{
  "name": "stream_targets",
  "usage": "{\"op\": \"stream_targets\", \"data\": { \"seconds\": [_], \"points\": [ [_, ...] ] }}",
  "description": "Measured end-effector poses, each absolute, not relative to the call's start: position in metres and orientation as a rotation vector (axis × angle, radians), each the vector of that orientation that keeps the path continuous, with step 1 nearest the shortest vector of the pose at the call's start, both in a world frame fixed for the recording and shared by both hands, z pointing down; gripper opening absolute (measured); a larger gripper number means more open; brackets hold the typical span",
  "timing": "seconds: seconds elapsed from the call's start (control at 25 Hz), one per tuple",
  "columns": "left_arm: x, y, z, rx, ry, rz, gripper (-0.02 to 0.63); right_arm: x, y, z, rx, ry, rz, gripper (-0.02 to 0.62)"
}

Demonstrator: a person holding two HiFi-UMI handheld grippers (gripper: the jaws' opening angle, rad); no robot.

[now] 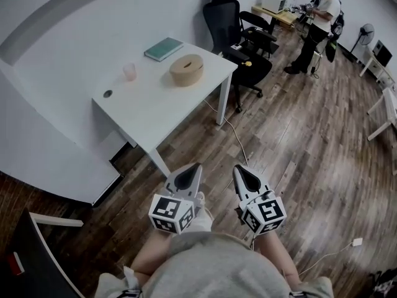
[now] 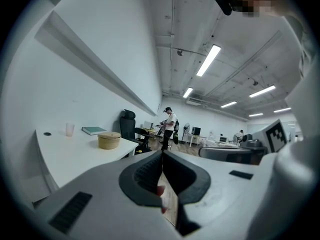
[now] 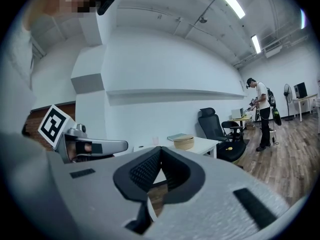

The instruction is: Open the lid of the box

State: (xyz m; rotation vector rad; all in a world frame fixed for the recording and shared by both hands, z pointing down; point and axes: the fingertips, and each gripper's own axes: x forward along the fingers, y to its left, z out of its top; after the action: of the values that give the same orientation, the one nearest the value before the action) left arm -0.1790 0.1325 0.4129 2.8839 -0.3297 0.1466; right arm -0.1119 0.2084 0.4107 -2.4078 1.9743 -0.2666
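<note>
**Box (image 1: 187, 69) lidded, grippers well short of it**

Box: round, tan, lid (image 1: 186, 61) on. It sits toward the chair end of the white surface (image 1: 149, 107), back from the front edge. A book (image 1: 164, 48) lies behind it nr the wall and a cup (image 1: 129, 72) stands to its left. Both are apart from the box, so the front approach looks free. Chair (image 1: 231, 27) is just off the surface's end.

Left gripper (image 1: 188, 176) & right gripper (image 1: 246, 177) are side by side at the person's waist, over the wood floor (image 1: 298, 135). They're well apart from the surface and point roughly toward the box. Each has its jaws pressed together w/ nothing between, prob. because there's nothing to hold yet.

Task not begun, I'd say: close in first, then part the jaws for the lid. Another person (image 1: 319, 20) stands far back, no factor.
</note>
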Motion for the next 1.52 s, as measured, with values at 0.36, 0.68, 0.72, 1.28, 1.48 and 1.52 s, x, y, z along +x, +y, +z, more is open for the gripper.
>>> {"op": "stream_targets", "data": {
  "seconds": [0.36, 0.68, 0.72, 1.28, 1.48, 1.52],
  "points": [
    [-0.125, 0.056, 0.411, 2.886, -0.348, 0.164, 0.006, -0.061, 0.124, 0.403, -2.382, 2.032, -0.267, 0.002],
    [-0.081, -0.018, 0.419, 2.881, -0.322, 0.198, 0.006, -0.018, 0.049, 0.406, -2.394, 2.042, -0.275, 0.002],
    [-0.076, -0.026, 0.421, 2.884, -0.325, 0.200, 0.006, -0.013, 0.041, 0.406, -2.396, 2.038, -0.276, 0.002],
    [-0.029, -0.119, 0.434, 2.881, -0.394, 0.239, 0.006, 0.038, -0.049, 0.411, -2.387, 2.085, -0.266, 0.002],
    [-0.019, -0.137, 0.439, 2.869, -0.451, 0.226, 0.006, 0.050, -0.070, 0.413, -2.364, 2.135, -0.253, 0.002],
    [-0.017, -0.141, 0.439, 2.866, -0.466, 0.218, 0.006, 0.054, -0.074, 0.413, -2.355, 2.145, -0.250, 0.002]
  ]
}}
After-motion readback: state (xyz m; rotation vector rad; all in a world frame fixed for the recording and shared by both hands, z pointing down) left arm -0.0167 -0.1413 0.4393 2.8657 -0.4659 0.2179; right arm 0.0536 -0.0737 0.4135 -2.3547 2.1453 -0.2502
